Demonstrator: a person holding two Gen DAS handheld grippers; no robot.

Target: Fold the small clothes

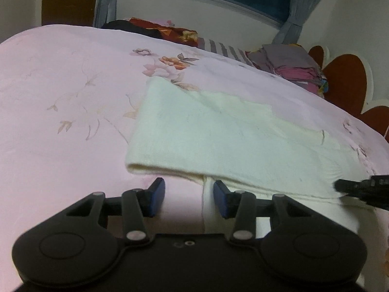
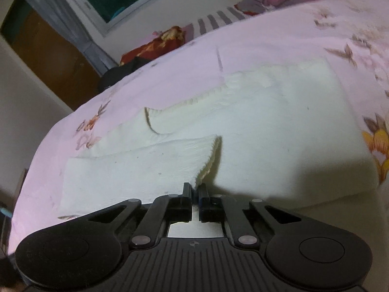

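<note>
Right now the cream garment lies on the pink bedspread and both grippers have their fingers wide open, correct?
Not quite. Only the left gripper is open. The right wrist view shows the right gripper shut on the cream garment, which does lie on the pink bedspread.

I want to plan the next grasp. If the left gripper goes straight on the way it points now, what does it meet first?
Most likely the near folded edge of the cream garment, just ahead of the open left gripper. Depth is unclear; it may touch the pink bedsheet first.

Cream garment (image 1: 218,131) on pink floral bedspread (image 1: 60,85); blue-padded black tool (image 1: 189,200)
</note>
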